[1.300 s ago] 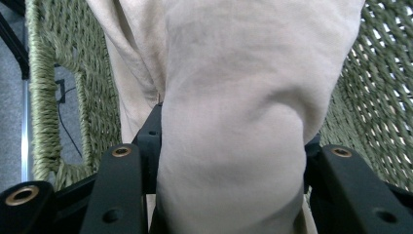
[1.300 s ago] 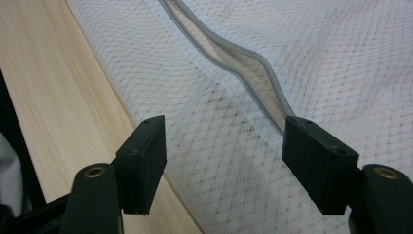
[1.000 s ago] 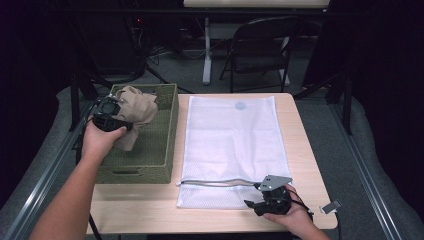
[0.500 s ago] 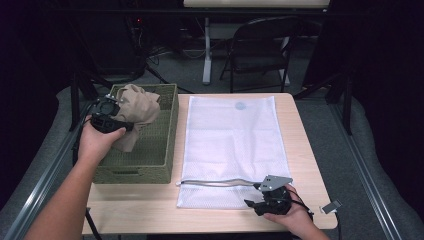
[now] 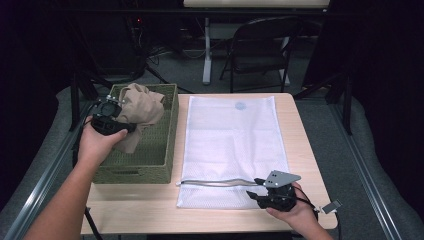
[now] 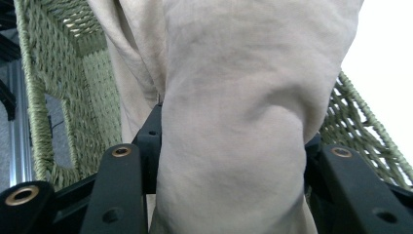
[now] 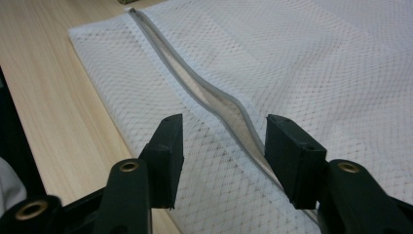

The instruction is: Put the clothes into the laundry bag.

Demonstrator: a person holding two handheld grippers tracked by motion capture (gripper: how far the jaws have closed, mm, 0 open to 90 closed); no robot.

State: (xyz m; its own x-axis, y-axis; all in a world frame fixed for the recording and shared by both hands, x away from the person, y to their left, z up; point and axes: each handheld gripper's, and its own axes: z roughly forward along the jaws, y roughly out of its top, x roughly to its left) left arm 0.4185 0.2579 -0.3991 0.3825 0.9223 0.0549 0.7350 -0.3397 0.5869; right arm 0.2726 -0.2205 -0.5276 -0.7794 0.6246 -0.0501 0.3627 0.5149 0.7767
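Over the green woven basket, left gripper is clamped on the bunched beige cloth, while right gripper, jaws just closing, straddles the mesh bag zipper unpinched, likely to spread the mouth for loading.

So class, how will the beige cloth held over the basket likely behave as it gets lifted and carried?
The beige cloth bunches and folds around the left gripper, so it is probably floppy. One end droops into the basket, so it may drag on the rim. It looks light, and the matte weave should hold without slipping.
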